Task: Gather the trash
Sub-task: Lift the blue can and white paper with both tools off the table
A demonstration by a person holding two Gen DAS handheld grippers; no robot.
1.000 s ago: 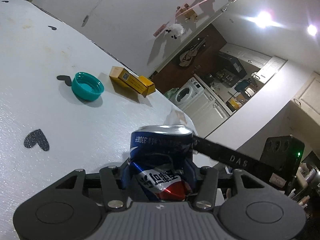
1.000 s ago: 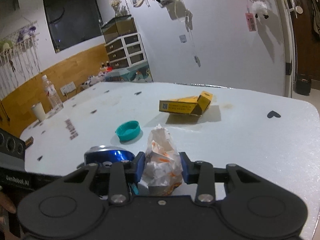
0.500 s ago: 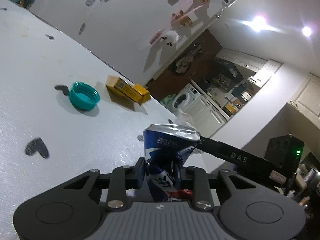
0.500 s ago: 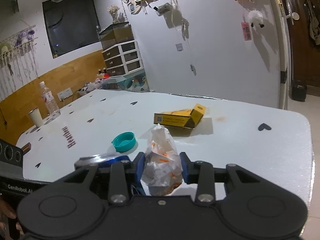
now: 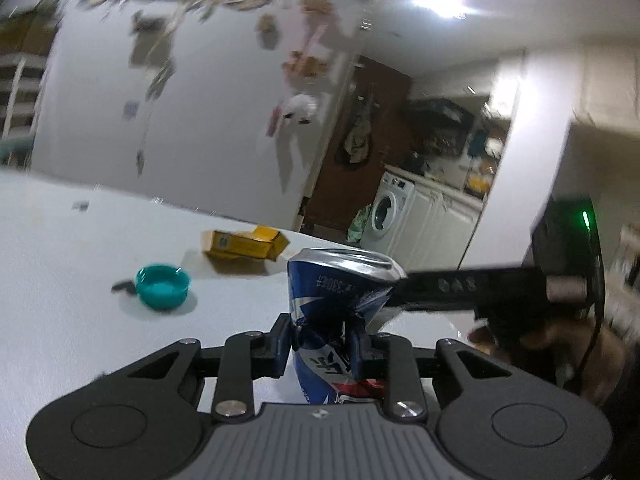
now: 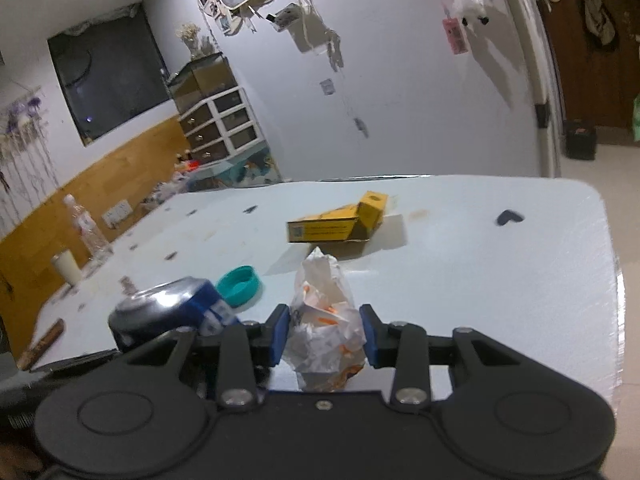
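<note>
My left gripper is shut on a blue soda can, crushed at its waist and held above the white table. The can also shows in the right wrist view, at the left. My right gripper is shut on a crumpled white and orange paper wrapper, held above the table. A teal bottle cap and a yellow carton lie on the table ahead of both grippers.
The table's right edge drops to the floor. A water bottle and a white cup stand at the far left. The right gripper's black body is beside the can. A washing machine stands beyond the table.
Both grippers have risen and tilted up with the can and the wrapper. The left one squeezed the can, which is now dented, and swung so the view turned level.
</note>
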